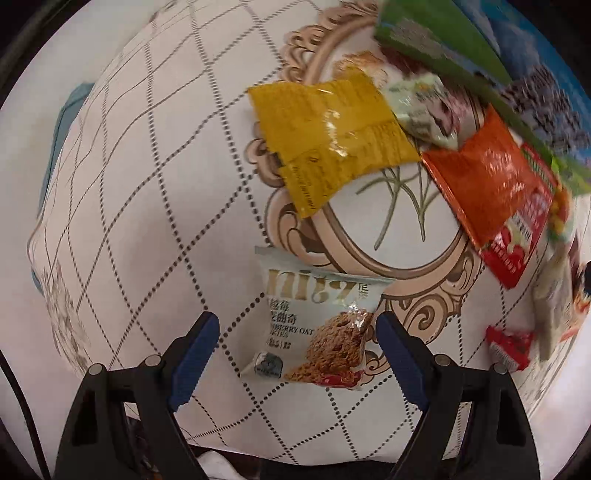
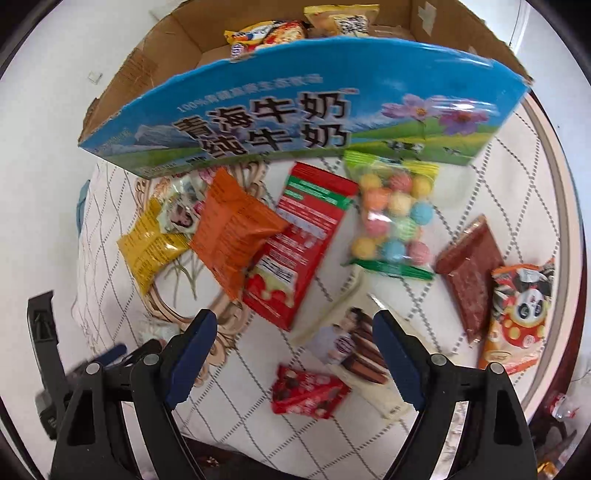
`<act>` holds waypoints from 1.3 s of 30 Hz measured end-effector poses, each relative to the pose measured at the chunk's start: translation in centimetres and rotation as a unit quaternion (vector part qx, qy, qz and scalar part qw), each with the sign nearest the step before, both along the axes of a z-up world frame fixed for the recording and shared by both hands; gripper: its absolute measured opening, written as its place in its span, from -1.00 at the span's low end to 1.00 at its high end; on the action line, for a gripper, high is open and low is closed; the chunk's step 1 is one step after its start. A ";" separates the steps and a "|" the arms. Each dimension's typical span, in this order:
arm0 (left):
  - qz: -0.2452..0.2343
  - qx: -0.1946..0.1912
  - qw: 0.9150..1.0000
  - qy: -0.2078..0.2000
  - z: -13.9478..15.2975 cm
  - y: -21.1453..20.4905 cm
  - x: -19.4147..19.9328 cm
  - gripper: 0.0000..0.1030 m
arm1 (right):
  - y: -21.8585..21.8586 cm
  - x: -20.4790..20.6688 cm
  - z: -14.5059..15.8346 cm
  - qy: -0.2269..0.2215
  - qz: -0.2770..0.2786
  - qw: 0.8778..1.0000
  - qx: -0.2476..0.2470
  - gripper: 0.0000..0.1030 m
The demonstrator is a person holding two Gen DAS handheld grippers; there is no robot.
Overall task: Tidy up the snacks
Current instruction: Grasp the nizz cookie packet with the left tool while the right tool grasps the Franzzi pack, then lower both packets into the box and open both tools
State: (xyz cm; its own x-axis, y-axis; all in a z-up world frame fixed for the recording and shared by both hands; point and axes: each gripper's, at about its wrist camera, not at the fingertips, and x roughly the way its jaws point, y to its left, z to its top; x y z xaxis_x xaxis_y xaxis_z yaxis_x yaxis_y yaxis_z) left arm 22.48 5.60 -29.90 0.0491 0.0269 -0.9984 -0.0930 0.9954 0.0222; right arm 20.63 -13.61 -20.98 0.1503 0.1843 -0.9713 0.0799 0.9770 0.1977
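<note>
On my left cam the left gripper [image 1: 297, 334] has its jaws spread wide, and the pale oat cookie packet [image 1: 314, 321] lies flat on the patterned tablecloth [image 1: 147, 184] right between the blue fingertips [image 1: 195, 350], not pinched by either one as far as I can see. Further out there's a yellow packet [image 1: 332, 136], then an orange packet [image 1: 487, 184] to its right, overlapping a red box [image 1: 517, 251], all a bit smeared. Over on my right cam, the right gripper [image 2: 295, 354] is spread open too, nothing in it, hovering above a white wafer packet [image 2: 354, 343] and a small red candy packet [image 2: 308, 391]. Moving right across the cloth: the bag of coloured balls [image 2: 393, 218], a flat brownish-red slab packet [image 2: 469, 269], and a panda-print packet [image 2: 517, 314] near the table edge. The blue milk carton box [image 2: 295, 110] stands at the far side, open on top, with a couple of snack bags [image 2: 269, 33] already sitting inside it.
</note>
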 end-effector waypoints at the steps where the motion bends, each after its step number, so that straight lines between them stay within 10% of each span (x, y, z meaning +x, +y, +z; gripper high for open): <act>1: -0.015 0.008 1.000 0.003 -0.4 -0.5 0.1 0.67 | -0.5 -0.3 0.1 0.002 0.004 1.000 -0.008 0.72; 5: -0.033 0.005 0.999 0.016 -1.9 -1.6 0.2 0.07 | -1.3 -1.9 -0.4 0.015 0.061 0.996 -0.055 0.72; 12: -0.007 -0.035 0.999 0.018 -2.0 -2.9 -0.6 0.04 | -0.2 -2.8 -4.1 0.007 0.143 0.979 -0.147 0.56; 17: -0.003 -0.045 0.999 0.024 -2.1 -4.3 -1.0 0.04 | -4.0 -2.7 -4.6 0.044 -0.029 0.998 -0.029 0.42; 21: -0.002 -0.056 0.998 0.038 -3.5 -4.0 -0.5 0.08 | -6.8 -3.2 -6.1 0.104 -0.128 0.981 0.099 0.44; 30: -0.005 -0.048 0.998 0.029 -3.0 -4.6 -0.2 0.08 | -1.1 -2.7 -4.7 0.009 0.027 0.996 -0.085 0.49; 32: -0.010 -0.054 0.998 0.025 -2.3 -5.1 -0.8 0.03 | -0.6 -3.1 -4.6 -0.002 0.030 0.996 -0.081 0.12; 39: -0.015 -0.075 0.996 0.044 -3.6 -6.2 -2.1 0.07 | -3.5 -3.5 -4.6 0.037 -0.062 0.997 -0.030 0.31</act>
State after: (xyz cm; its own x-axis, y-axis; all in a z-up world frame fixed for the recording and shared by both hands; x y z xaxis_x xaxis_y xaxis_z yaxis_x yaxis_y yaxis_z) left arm 20.41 -0.57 -33.50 -0.0413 -0.1237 -0.9915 -0.0673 0.9904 -0.1207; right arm 17.16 -17.14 -25.61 0.0959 0.1097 -0.9893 0.2138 0.9684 0.1281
